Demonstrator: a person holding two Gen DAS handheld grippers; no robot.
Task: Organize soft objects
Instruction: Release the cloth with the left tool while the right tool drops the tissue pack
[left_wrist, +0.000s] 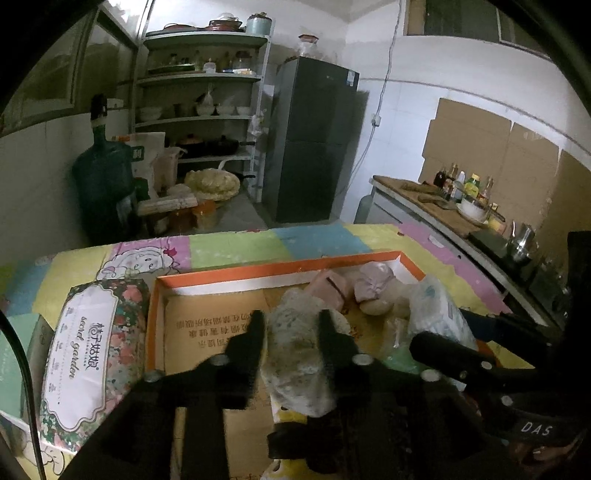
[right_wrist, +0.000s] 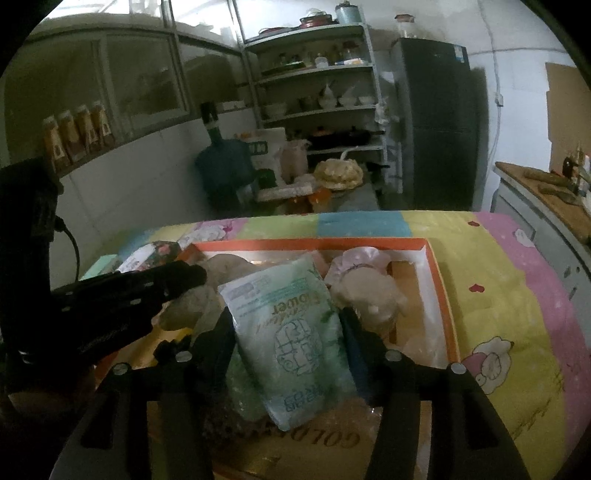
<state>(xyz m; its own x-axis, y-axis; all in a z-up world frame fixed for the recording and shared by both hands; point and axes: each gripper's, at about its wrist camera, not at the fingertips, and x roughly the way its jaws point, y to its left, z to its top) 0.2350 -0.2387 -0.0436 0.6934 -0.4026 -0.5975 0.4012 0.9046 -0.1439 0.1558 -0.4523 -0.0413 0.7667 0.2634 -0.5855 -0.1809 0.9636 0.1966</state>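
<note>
A shallow cardboard box with an orange rim (left_wrist: 258, 271) lies on the patchwork cover. My left gripper (left_wrist: 291, 325) is over the box, and a grey fluffy plush toy (left_wrist: 299, 350) fills the gap between its fingers; the jaws stand apart and do not squeeze it. My right gripper (right_wrist: 286, 325) straddles a pale green tissue pack (right_wrist: 291, 332) that rests tilted in the box, with its pads beside the pack and not pressing. A beige plush with a pink cap (right_wrist: 365, 291) lies at the box's far right. A floral tissue pack (left_wrist: 85, 354) sits left of the box.
The colourful cartoon cover (right_wrist: 491, 295) spreads around the box. Behind it stand a shelf rack with bowls (left_wrist: 199, 110), a dark fridge (left_wrist: 314, 140) and a big water bottle (left_wrist: 103, 177). A counter with bottles (left_wrist: 461, 192) runs along the right.
</note>
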